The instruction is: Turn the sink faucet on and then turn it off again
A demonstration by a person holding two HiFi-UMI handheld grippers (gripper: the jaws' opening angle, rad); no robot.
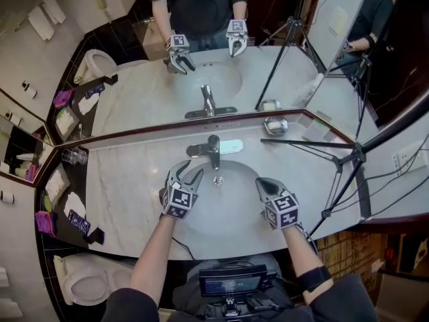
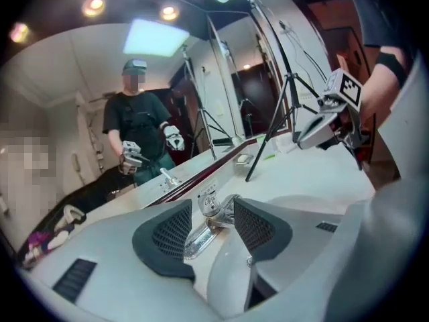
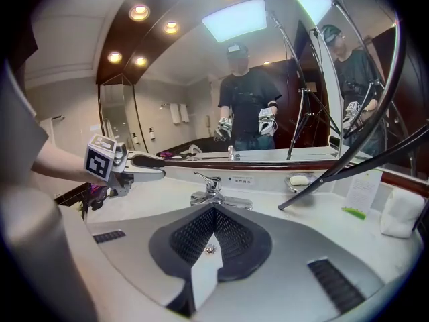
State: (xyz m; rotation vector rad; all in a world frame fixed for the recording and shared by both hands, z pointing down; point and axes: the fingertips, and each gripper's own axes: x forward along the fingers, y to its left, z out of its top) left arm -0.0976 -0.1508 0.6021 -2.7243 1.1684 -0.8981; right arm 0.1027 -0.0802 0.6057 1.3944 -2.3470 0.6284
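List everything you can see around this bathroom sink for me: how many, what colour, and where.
faucet: one, chrome, centre back of the basin
sink basin: one, white, set in the counter
counter: one, pale marble, below the mirror
mirror: one, on the wall behind the counter
soap dish: one, silvery, holding white soap, right of the faucet by the mirror
tripod: one, black, at the counter's right end
glasses: seemingly two, clear, counter's far left corner
toilet: one, white, left of the counter
left gripper: one, grey, jaws open, in front of the faucet
right gripper: one, grey, jaws shut, over the basin's right side
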